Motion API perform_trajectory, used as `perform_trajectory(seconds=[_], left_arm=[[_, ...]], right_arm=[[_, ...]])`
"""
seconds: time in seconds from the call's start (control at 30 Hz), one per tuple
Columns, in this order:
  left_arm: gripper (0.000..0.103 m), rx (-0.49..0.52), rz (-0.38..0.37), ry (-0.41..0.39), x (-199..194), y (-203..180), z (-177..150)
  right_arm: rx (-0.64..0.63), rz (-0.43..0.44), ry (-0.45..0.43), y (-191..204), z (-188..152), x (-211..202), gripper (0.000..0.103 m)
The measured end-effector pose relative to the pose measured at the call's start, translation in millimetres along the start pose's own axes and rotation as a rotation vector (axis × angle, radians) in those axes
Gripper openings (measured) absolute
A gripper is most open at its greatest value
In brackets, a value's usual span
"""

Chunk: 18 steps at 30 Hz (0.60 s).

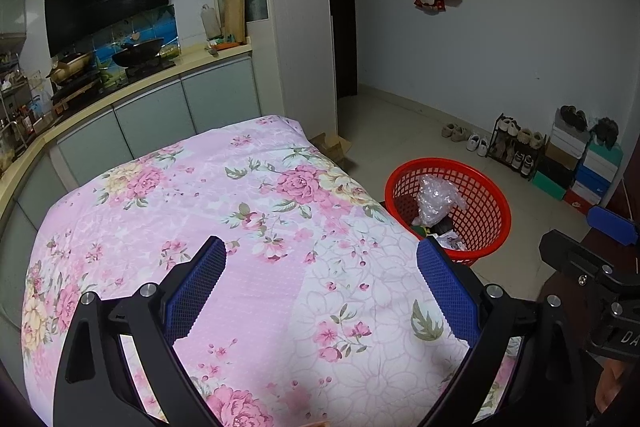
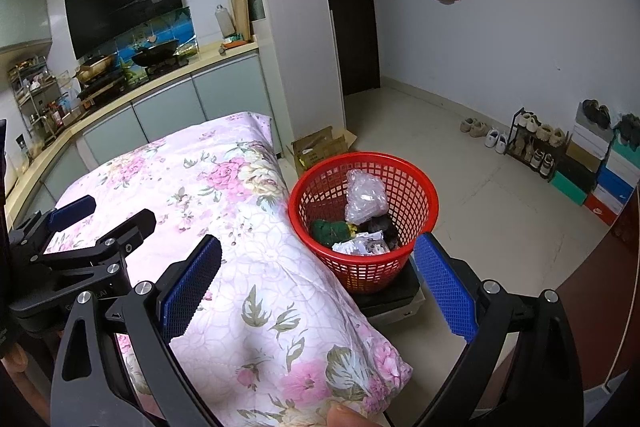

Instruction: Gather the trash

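While both tongs hang wide apart with nothing between their blue pads, the trash is already in the red basket [image 2: 362,215], which stands on a low dark box on the floor, just beside the right edge of the table. The left tongs [image 1: 320,283] hover over the flowered cloth [image 1: 208,211] that covers the table, and the right tongs [image 2: 318,285] hover over the near right corner, close to the basket. I see no loose trash on the cloth.

Inside the basket, a crumpled clear plastic bag [image 2: 365,201] stands on top; it looks very light, soft and slippery, so I would pinch it at a thick fold. Below it lie white paper scraps [image 2: 360,247], a green lump [image 2: 329,229] and something dark, all probably light. The basket itself seems stiff and light; its rim is the best place to hold.
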State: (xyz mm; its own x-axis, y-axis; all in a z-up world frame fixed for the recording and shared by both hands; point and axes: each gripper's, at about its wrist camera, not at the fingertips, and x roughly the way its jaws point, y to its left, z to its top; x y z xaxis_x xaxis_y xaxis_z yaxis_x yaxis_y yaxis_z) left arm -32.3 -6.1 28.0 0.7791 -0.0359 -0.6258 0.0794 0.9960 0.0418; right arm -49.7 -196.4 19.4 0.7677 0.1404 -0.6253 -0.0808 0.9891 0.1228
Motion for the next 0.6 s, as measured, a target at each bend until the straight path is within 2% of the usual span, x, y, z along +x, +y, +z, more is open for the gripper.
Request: perform_trajectory(seconds=[0.23,0.43,0.6], left_arm=[[0.093,0.003,0.002,-0.004,-0.5,0.4,-0.6],[0.093,0.021,-0.001,-0.076,-16.5,2.7,-0.8],[0.093,-0.033,0.015,-0.064,-23.8,25.4,-1.7]], right_arm=[[-0.001,0.001,0.000,1.0,-0.3,-0.6,0.094],[-0.001,0.002,0.001,1.8,-0.8,-2.1,0.094],[-0.031,0.033,0.011,15.1,-5.7,0.6,0.096]])
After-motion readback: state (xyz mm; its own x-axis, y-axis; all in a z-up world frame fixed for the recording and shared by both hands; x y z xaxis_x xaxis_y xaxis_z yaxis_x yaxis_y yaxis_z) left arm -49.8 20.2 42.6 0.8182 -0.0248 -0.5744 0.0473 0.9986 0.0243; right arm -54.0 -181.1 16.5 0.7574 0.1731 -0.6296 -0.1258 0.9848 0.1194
